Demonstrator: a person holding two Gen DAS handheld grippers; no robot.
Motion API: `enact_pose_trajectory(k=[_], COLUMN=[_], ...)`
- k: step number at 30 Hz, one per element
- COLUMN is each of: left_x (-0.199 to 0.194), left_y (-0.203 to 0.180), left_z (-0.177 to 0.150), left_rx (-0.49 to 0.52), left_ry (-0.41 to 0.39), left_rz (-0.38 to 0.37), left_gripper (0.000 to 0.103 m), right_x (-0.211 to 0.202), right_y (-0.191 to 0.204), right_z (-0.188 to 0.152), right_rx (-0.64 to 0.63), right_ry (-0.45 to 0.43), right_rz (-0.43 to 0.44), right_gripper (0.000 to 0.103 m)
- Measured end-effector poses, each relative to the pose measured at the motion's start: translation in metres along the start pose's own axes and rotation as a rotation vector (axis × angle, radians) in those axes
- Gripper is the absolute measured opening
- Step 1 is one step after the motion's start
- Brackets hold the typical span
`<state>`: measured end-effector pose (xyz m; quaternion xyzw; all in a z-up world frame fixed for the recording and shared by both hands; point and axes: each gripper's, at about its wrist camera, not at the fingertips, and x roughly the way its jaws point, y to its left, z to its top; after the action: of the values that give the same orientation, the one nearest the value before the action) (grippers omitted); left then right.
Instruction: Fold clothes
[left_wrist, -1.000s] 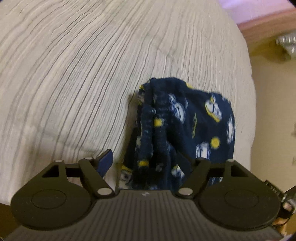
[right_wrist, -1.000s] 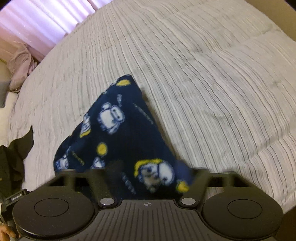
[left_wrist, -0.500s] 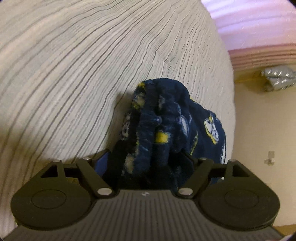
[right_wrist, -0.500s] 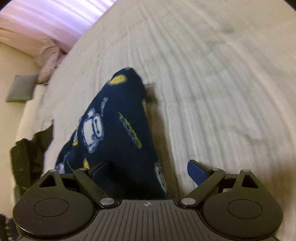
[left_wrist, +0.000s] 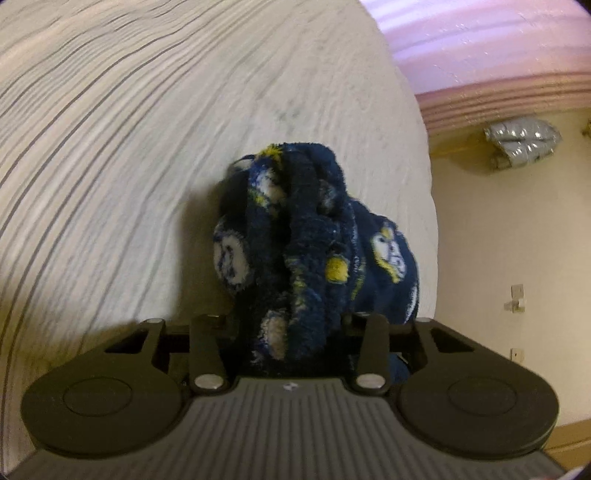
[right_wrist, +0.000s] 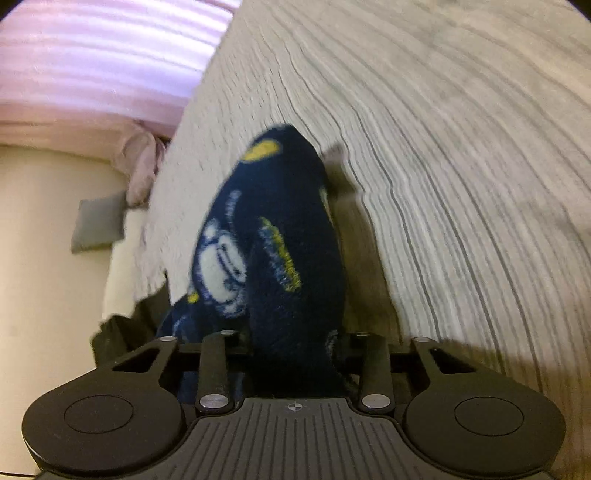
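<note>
1. Beyond our left gripper (left_wrist: 291, 332), a striped grey bedspread (left_wrist: 147, 147) fills the view, with pink curtains (left_wrist: 480, 48) and a cream floor (left_wrist: 509, 240) bearing a silvery bundle (left_wrist: 522, 140) to the right. The navy fleece garment (left_wrist: 306, 240) bunches upright, blocking the fingers; the jaws are clamped on it.
2. Through the right wrist view, we see the bedspread (right_wrist: 461, 166) on the right, a grey cushion (right_wrist: 98, 225) and dark clothing (right_wrist: 122, 332) on the left. Our right gripper (right_wrist: 295, 343) pinches the same garment (right_wrist: 273, 240), which rises from the narrowed jaws and hides the fingers.
</note>
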<state>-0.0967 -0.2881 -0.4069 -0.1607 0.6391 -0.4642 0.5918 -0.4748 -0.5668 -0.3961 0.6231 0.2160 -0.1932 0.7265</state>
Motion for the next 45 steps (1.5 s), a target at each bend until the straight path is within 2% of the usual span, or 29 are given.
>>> enact_pose_trajectory(k=[4, 8, 11, 17, 22, 23, 28, 31, 32, 37, 39, 41, 43, 45], left_x=[0.006, 0.047, 0.107, 0.257, 0.357, 0.372, 0.405, 0.424, 0.430, 0.461, 0.446, 0.429, 0.417, 0.406], left_y=[-0.044, -0.103, -0.157, -0.273, -0.343, -0.354, -0.356, -0.356, -0.356, -0.357, -0.366, -0.375, -0.388, -0.402], left_z=[0.011, 0.023, 0.031, 0.013, -0.010, -0.013, -0.007, -0.003, -0.002, 0.004, 0.002, -0.002, -0.020, -0.038], left_rx=[0.096, 0.206, 0.301, 0.482, 0.580, 0.595, 0.590, 0.584, 0.582, 0.572, 0.646, 0.725, 0.820, 0.916], left_ry=[0.024, 0.094, 0.185, 0.384, 0.448, 0.450, 0.385, 0.345, 0.332, 0.265, 0.244, 0.223, 0.219, 0.215], left_rz=[-0.012, -0.087, -0.167, -0.306, -0.354, -0.359, -0.266, -0.209, -0.190, -0.095, -0.100, -0.108, -0.124, -0.140], left_gripper=[0.035, 0.035, 0.035, 0.035, 0.035, 0.035, 0.037, 0.042, 0.042, 0.042, 0.041, 0.041, 0.041, 0.041], right_x=[-0.043, -0.085, -0.119, -0.228, -0.269, -0.274, -0.277, -0.266, -0.266, -0.268, -0.268, -0.268, -0.263, -0.254], right_y=[-0.004, -0.008, -0.012, -0.065, -0.105, -0.113, -0.149, -0.170, -0.173, -0.167, -0.159, -0.150, -0.138, -0.123], right_z=[0.003, 0.005, 0.008, 0.034, 0.077, 0.086, 0.129, 0.151, 0.153, 0.128, 0.123, 0.128, 0.129, 0.129], right_rx=[0.004, 0.008, 0.013, 0.110, 0.129, 0.124, 0.108, 0.165, 0.183, 0.148, 0.103, 0.067, 0.028, -0.024], right_ry=[-0.120, -0.241, -0.334, -0.604, -0.730, -0.749, -0.826, -0.828, -0.832, -0.884, -0.897, -0.907, -0.912, -0.892], right_rz=[0.000, 0.001, -0.001, -0.094, -0.143, -0.147, -0.142, -0.269, -0.350, -0.547, -0.592, -0.593, -0.602, -0.651], right_gripper=[0.031, 0.031, 0.031, 0.031, 0.031, 0.031, 0.034, 0.056, 0.055, 0.055, 0.055, 0.055, 0.055, 0.055])
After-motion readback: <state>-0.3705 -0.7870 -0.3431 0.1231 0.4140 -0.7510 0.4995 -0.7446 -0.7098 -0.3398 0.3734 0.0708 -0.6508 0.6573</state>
